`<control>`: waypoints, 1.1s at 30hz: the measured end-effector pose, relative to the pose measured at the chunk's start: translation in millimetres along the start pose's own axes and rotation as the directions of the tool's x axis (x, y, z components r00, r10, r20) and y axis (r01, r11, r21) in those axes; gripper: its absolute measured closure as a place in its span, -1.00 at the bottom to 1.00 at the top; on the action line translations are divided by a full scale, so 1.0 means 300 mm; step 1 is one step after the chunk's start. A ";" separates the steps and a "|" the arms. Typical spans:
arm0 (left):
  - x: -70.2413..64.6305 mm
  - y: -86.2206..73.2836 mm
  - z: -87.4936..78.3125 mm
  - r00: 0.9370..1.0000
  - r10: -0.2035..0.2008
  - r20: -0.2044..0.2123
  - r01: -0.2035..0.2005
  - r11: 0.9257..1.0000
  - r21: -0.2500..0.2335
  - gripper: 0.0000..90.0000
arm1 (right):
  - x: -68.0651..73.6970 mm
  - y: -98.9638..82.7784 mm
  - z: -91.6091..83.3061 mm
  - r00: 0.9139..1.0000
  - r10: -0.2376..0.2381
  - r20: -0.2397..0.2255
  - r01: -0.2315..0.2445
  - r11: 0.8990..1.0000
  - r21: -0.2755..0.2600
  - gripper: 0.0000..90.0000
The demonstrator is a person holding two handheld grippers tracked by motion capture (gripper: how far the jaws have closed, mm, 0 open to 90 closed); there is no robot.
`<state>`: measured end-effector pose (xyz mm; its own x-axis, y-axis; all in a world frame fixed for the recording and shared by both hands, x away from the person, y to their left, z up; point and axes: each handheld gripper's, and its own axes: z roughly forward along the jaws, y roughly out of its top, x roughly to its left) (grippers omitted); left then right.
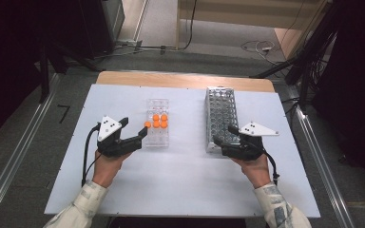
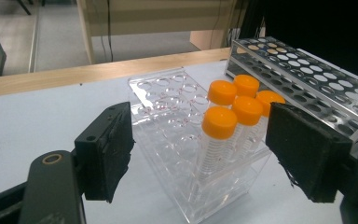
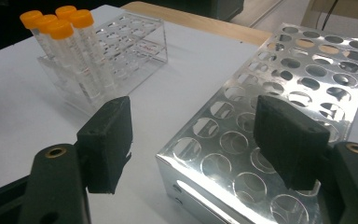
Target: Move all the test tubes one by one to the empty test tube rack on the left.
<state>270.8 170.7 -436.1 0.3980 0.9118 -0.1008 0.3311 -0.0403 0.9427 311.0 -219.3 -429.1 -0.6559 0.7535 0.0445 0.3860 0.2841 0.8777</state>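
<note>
while the left claw [image 2: 200,154] stands released just short of the clear rack [image 2: 168,116], the nearest capped tube [image 2: 218,135] rises upright between its jaws, right claw [image 3: 193,144] likewise released.

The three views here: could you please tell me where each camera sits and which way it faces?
High view: above the person's side, facing forward and down on the table; forearms, hands, left tongs and right tongs show.
Left gripper view: rides the left tongs, facing the clear rack with orange-capped tubes; its open jaws show.
Right gripper view: rides the right tongs, over the metal rack; open jaws show.
All share both racks.
</note>
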 end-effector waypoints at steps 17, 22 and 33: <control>0.027 -0.029 -0.031 0.999 -0.012 -0.034 0.013 1.000 0.007 -0.52 | -0.037 -0.028 -0.038 0.999 0.021 0.034 -0.021 1.000 -0.007 -0.41; 0.034 -0.037 -0.043 0.999 -0.009 -0.040 0.010 1.000 0.014 -0.52 | -0.052 -0.041 -0.055 0.998 0.034 0.051 -0.034 0.999 -0.010 -0.41; 0.056 -0.066 -0.066 0.997 -0.009 -0.076 0.011 1.000 0.029 -0.54 | -0.099 -0.078 -0.107 0.994 0.056 0.093 -0.054 0.998 -0.024 -0.43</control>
<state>254.1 195.0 -450.3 0.3293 0.9405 -0.0845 0.3598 -0.0422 0.9321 300.8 -267.3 -435.7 -0.5699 0.8203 0.0487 0.4050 0.2289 0.8852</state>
